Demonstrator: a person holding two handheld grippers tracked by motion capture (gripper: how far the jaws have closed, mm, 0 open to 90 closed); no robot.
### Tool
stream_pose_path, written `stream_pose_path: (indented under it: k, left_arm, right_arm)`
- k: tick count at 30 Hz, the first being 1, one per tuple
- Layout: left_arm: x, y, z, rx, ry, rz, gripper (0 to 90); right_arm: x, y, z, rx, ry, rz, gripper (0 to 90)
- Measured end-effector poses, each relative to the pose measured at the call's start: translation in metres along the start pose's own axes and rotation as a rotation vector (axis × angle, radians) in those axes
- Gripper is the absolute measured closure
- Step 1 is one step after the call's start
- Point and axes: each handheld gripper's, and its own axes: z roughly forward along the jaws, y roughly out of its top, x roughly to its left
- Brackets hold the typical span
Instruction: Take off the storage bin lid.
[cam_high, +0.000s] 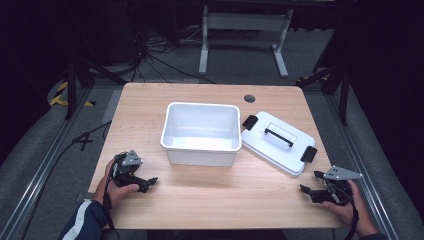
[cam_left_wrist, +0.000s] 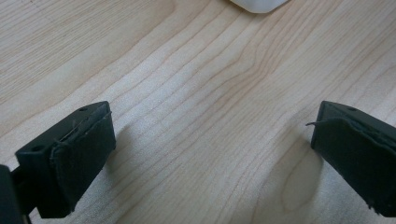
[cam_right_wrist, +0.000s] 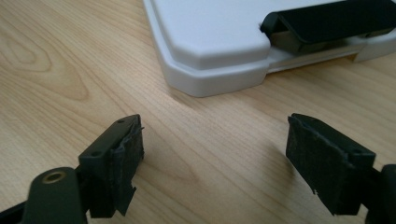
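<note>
White tub (cam_high: 201, 132) sits open-topped at table (cam_high: 150, 100) centre. Lid (cam_high: 278, 142) lies flat at the tub's 3 o'clock, just beside it, black handle up and 2 black clips at its ends. Left gripper (cam_high: 150, 182) rests low at the tub's 8 o'clock, jaws spread wide over bare wood, holding nothing. Right gripper (cam_high: 310, 184) sits at the lid's 5 o'clock, jaws likewise apart and empty; lid corner (cam_right_wrist: 215, 74) lies near, ahead of them, not touching.
</note>
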Motion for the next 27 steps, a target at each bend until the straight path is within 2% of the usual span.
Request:
stream_pose_path:
  k: [4,8,27]
  left_arm:
    - [-0.0001,0.0001,-0.0003,0.004,-0.001,0.0,0.3]
    - [-0.0011,-0.001,-0.0006,0.003,-0.001,-0.011,0.2]
    - [-0.0004,-0.0011,-0.0011,0.005,-0.004,0.0,0.2]
  right_arm:
    - [-0.002,-0.0002,-0.0001,0.01,0.009,0.025,18.6]
    - [-0.0023,-0.0003,0.0001,0.011,0.008,0.025,18.5]
    - [-0.0016,-0.0005,0.0,0.01,0.004,0.031,18.2]
